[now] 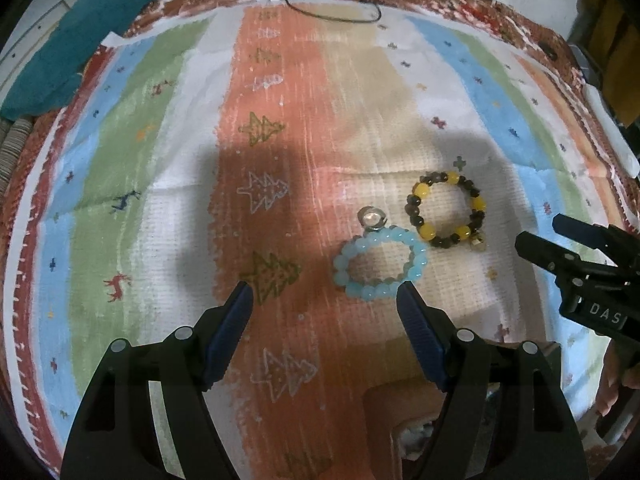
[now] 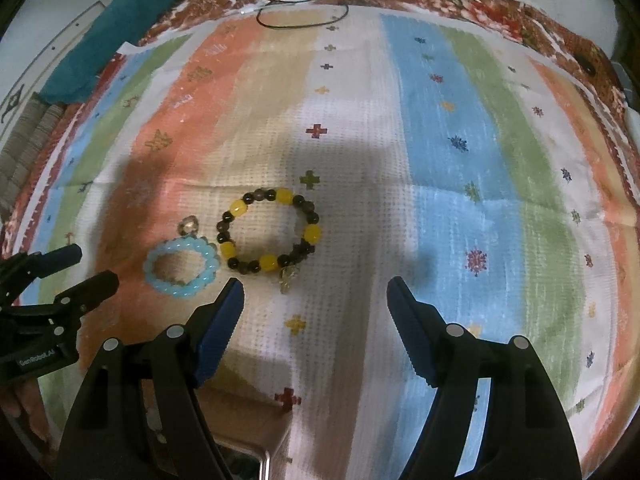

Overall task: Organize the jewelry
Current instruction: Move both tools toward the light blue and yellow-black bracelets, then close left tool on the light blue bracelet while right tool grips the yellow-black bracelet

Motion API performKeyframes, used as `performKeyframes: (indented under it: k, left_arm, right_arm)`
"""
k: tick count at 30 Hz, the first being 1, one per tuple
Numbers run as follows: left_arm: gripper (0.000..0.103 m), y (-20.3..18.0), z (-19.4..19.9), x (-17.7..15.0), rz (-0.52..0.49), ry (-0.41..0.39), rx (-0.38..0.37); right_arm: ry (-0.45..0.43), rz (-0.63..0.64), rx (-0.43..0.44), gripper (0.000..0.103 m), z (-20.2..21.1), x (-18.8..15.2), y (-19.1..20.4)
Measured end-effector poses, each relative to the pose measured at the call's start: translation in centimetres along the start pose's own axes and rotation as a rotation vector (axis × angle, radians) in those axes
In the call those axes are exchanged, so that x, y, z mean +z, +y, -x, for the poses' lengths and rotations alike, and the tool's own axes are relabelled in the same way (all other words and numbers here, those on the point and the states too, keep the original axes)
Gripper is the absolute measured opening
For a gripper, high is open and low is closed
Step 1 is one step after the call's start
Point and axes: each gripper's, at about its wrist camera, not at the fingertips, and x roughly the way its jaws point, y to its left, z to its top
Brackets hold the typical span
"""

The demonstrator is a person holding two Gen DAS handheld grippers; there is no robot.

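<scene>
A light blue bead bracelet with a clear charm lies on the striped cloth. A yellow and dark bead bracelet lies just right of it. My left gripper is open and empty, its right fingertip close to the blue bracelet's near edge. In the right wrist view the blue bracelet and the yellow bracelet lie ahead to the left. My right gripper is open and empty, just short of the yellow bracelet.
A brown box sits at the near edge under the left gripper, its contents unclear. A thin dark cord lies at the far edge. A teal cloth lies at the far left.
</scene>
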Motion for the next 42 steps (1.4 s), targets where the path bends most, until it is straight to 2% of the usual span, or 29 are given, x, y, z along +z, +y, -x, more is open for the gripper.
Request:
performKeyframes:
  k: [6, 18, 20, 26, 33, 36, 38, 40, 41, 42]
  left_arm:
    - [0.072, 0.0, -1.3, 0.5, -0.015, 0.022, 0.002]
    - [0.068, -0.6, -3.3, 1.1, -0.044, 0.053, 0.010]
    - [0.065, -0.5, -3.6, 1.2, -0.043, 0.059, 0.013]
    - [0.057, -0.6, -4.6, 1.3, -0.051, 0.073, 0.021]
    - [0.048, -0.8, -5.8, 1.3, -0.052, 0.078, 0.054]
    - [0.040, -1.2, -5.9, 1.3, -0.073, 0.077, 0.068]
    - [0.033, -1.2, -6.0, 1.3, -0.070, 0.081, 0.072]
    - [0.019, -1.0, -6.0, 1.3, -0.061, 0.086, 0.076]
    - [0.015, -1.0, -6.0, 1.3, -0.055, 0.090, 0.075]
    - [0.011, -0.9, -6.1, 1.3, -0.050, 0.093, 0.077]
  right_arm:
    - [0.021, -0.018, 0.019, 0.074, -1.2, 0.9, -0.3]
    - [0.040, 0.014, 0.004, 0.074, -3.3, 2.2, 0.6]
    - [0.038, 0.011, -0.001, 0.065, -3.6, 2.4, 0.5]
    - [0.059, 0.003, -0.002, 0.064, -4.8, 2.8, 0.2]
    - [0.071, 0.049, -0.036, 0.057, -6.4, 2.7, 1.0]
    - [0.067, 0.067, -0.051, 0.051, -6.6, 2.7, 1.1]
    - [0.066, 0.067, -0.052, 0.039, -6.8, 2.8, 1.2]
    - [0.065, 0.069, -0.055, 0.029, -6.8, 2.7, 1.1]
    - [0.065, 0.068, -0.054, 0.021, -6.8, 2.7, 1.1]
    - [0.065, 0.067, -0.051, 0.018, -6.8, 2.7, 1.0]
